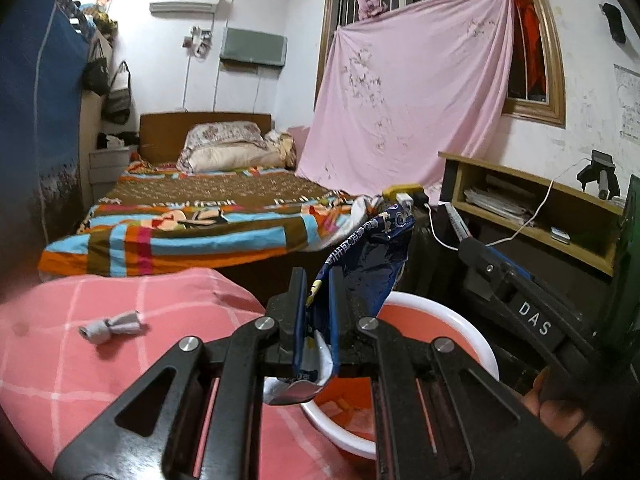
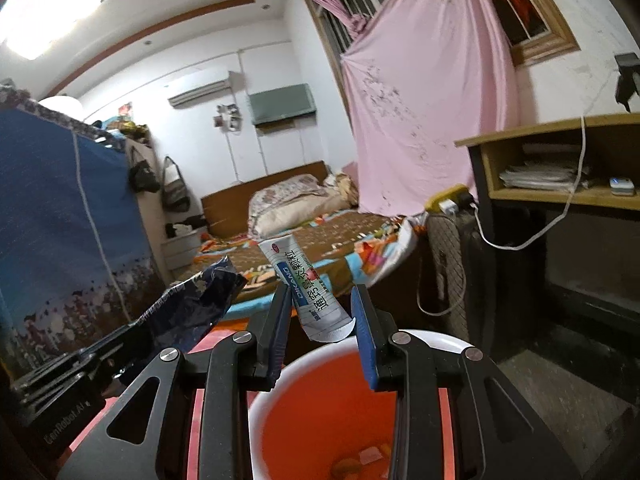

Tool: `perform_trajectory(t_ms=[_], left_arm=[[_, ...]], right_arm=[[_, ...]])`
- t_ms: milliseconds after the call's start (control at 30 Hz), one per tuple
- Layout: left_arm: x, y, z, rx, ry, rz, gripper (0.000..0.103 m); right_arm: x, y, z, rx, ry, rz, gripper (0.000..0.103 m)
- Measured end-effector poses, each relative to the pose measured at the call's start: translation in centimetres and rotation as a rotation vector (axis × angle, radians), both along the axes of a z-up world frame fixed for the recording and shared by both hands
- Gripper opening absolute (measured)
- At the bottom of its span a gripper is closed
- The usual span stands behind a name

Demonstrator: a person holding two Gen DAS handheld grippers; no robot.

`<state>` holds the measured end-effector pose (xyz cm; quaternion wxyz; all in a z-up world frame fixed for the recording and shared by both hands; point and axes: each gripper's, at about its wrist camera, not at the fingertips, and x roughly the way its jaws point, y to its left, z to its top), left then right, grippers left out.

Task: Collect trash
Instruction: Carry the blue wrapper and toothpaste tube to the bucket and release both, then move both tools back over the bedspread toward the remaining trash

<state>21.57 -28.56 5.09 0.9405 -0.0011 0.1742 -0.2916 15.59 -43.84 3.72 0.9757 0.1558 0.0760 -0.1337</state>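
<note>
Left wrist view: the bed (image 1: pixel 208 208) fills the far middle of the room, well beyond the red bin (image 1: pixel 436 328), and its striped cover carries lettering that reads roughly "paul frank". Nearer, to the left of the bin, a pink checked cloth (image 1: pixel 100 360) spreads over a surface whose edges are cut off by the frame. The red bin, white-rimmed, sits low in the picture; much of it is hidden behind the left gripper (image 1: pixel 318 312). That gripper is clamped on a dark blue foil wrapper (image 1: pixel 368 256), which sticks up above the bin's rim; its white print is too crumpled to read. To the right of the bin the right gripper (image 1: pixel 460 228) comes in from the side, with "DAS" legible on its body. A small grey scrap (image 1: pixel 110 324) lies on the pink cloth, well left of the bin.

In the right wrist view the right gripper's blue-padded fingers (image 2: pixel 280 320) stand apart directly over the bin, a white sachet (image 2: pixel 304 292) between them, touching the left pad. It reads "DIKANG" beside Chinese characters. A few small pieces at the bin's bottom are blurred.
</note>
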Motion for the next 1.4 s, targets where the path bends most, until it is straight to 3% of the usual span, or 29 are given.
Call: perform_trajectory(t_ms=[567, 867, 1067, 1267, 1333, 1400], left_arm=[[2.2, -3.3, -2.3, 0.019, 0.219, -0.068, 0.0], [2.9, -3.0, -2.9, -0.003, 0.299, -0.066, 0.004], [3.2, -1.5, -2.3, -0.043, 0.296, -0.018, 0.01], [3.0, 0.7, -1.3, -0.056, 0.227, 0.051, 0.022], [3.0, 1.6, -0.9, -0.052, 0.196, 0.078, 0.028], [2.8, 2.7, -0.4, -0.047, 0.16, 0.111, 0.034]], right_arm=[[-0.1, -2.3, -1.6, 0.091, 0.113, -0.053, 0.031], [0.1, -2.4, -1.7, 0.091, 0.127, -0.058, 0.043], [0.2, -2.0, -1.4, 0.071, 0.123, -0.062, 0.045], [0.1, -0.9, -0.6, 0.01, 0.067, -0.056, 0.049], [0.2, -0.2, -0.3, -0.014, 0.048, -0.05, 0.054], [0.2, 0.5, 0.0, -0.036, 0.025, -0.038, 0.067]])
